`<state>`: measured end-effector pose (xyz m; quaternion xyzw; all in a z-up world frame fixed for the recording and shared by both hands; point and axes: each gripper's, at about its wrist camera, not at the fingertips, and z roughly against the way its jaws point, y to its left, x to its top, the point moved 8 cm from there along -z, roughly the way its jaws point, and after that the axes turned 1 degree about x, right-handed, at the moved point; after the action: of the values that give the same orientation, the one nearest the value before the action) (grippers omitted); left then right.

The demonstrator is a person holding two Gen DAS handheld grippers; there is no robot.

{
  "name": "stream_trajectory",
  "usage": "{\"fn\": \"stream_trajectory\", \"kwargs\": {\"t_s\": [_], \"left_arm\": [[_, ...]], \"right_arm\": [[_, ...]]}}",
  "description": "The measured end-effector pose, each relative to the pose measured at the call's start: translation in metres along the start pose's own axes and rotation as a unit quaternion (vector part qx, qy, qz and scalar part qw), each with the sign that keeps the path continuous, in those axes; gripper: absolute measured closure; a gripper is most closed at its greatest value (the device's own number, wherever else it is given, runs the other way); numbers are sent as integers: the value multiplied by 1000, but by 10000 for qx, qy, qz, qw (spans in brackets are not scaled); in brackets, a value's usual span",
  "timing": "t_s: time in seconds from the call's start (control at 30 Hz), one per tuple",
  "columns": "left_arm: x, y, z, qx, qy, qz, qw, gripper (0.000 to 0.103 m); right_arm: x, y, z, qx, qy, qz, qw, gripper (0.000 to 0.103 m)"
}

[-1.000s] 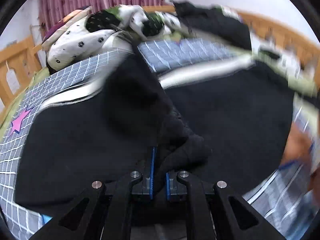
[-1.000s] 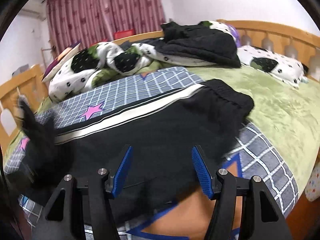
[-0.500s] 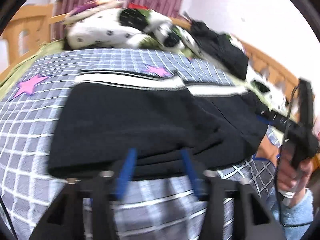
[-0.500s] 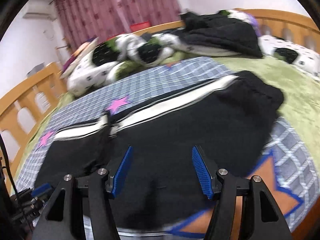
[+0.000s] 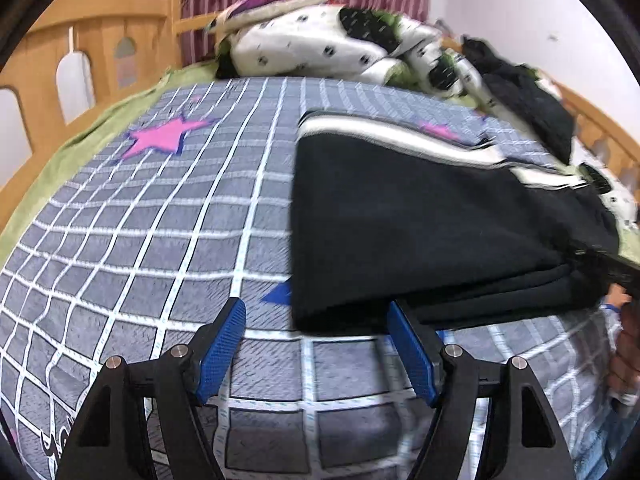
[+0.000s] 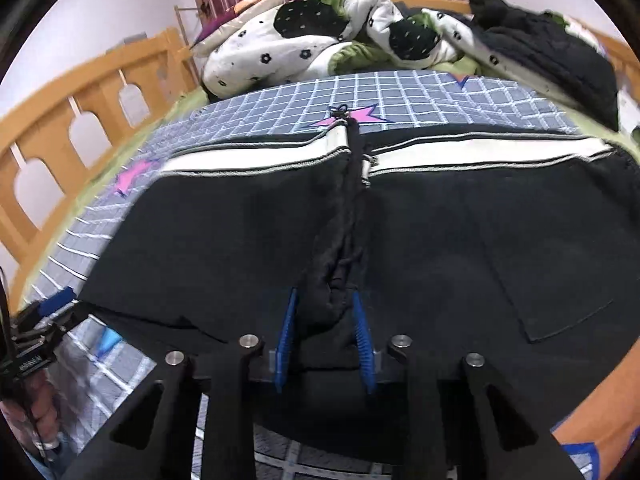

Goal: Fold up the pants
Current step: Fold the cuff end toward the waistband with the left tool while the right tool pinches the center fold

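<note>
The black pants (image 6: 440, 240) with a white side stripe lie folded on the grey checked bedspread (image 5: 160, 240), their leg ends meeting the waistband part at a seam in the middle. My right gripper (image 6: 325, 320) is at the near edge of that seam, its jaws closing, and a bunched ridge of black fabric fills the gap between the blue pads. My left gripper (image 5: 318, 336) stands open over the bedspread at the near left corner of the folded pants (image 5: 400, 220). Its right pad (image 5: 412, 352) is at the fabric's edge, with nothing held.
A crumpled white, black and green quilt (image 6: 320, 44) and a pile of dark clothes (image 6: 540, 52) lie at the back of the bed. A wooden bed rail (image 6: 80, 100) runs along the left. A hand (image 5: 628, 352) holds the right gripper at the view's right edge.
The left gripper let go of the black leg end, opened and slid left to the fold's corner. The right gripper moved over the pants' middle and closed on the bunched fabric.
</note>
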<state>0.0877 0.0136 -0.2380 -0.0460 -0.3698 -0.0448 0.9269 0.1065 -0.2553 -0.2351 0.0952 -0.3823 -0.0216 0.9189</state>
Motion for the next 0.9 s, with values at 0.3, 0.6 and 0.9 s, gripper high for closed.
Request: {"fn": "stream_trajectory", "kwargs": {"t_s": [0.3, 0.6, 0.9], "left_arm": [[-2, 8, -9, 14, 72, -48, 10000, 35], [-4, 10, -7, -42, 19, -150, 9999, 34], [2, 25, 5, -296, -297, 319, 9986, 34]], "right_arm": [[-14, -12, 12, 301, 65, -339, 9990, 80], [-14, -9, -14, 52, 329, -490, 9982, 53], [-2, -4, 24, 429, -111, -354, 9984, 82]]}}
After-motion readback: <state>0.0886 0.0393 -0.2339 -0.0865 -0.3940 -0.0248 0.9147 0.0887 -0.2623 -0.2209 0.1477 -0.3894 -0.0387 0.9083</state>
